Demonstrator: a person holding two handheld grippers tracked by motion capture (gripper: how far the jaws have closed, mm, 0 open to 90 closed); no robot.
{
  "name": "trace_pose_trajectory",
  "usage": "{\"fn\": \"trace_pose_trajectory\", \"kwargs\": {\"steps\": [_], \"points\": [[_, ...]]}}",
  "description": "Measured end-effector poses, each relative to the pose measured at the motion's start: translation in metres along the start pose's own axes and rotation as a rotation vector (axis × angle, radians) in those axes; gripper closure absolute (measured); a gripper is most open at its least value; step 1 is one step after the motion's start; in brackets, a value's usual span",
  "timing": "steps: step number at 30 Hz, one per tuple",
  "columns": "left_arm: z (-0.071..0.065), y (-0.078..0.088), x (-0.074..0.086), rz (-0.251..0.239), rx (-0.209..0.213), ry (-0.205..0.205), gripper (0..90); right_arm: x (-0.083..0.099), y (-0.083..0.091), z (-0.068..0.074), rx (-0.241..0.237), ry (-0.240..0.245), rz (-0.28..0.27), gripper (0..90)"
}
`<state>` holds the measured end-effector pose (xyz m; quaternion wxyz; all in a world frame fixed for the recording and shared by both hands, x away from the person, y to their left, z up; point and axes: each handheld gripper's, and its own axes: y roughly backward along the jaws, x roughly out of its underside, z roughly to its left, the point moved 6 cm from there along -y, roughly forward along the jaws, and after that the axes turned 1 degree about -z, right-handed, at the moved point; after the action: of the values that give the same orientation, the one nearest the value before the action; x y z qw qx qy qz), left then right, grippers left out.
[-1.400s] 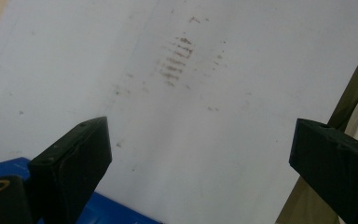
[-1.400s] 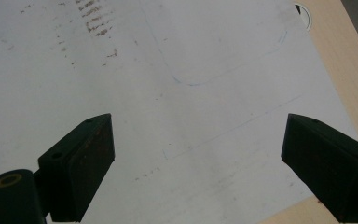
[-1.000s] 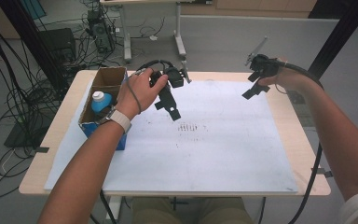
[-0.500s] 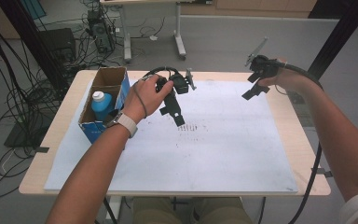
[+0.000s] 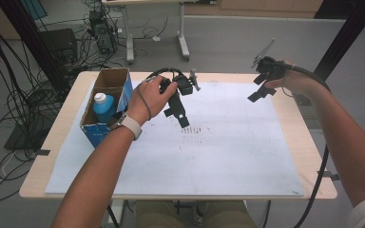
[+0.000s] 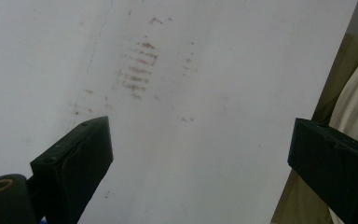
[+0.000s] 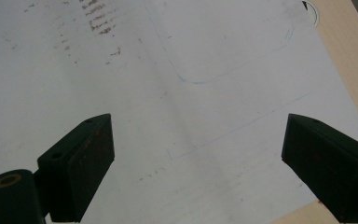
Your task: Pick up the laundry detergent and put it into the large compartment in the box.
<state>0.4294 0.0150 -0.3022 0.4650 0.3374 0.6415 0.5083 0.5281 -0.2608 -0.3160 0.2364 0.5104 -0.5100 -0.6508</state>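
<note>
Left gripper: fingers wide, over white sheet. Right gripper: fingers wide, far right. Box with blue bottle, table left.

No text, label, brand or number can be read. The white sheet below the left gripper carries only rows of brownish smudges ahead of its spread jaws, not letters. Ahead of the right gripper, faint blue pen outlines cross the sheet, forming no legible sign.
</note>
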Motion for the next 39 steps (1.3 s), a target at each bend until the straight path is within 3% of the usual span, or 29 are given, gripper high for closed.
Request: {"fn": "trace_pose_trajectory", "kwargs": {"steps": [39], "points": [[0.0028, 0.0032, 0.0027, -0.012, -0.011, 0.010, 6.5, 0.0011, -0.0017, 0.0009, 0.001, 0.002, -0.003, 8.9]]}}
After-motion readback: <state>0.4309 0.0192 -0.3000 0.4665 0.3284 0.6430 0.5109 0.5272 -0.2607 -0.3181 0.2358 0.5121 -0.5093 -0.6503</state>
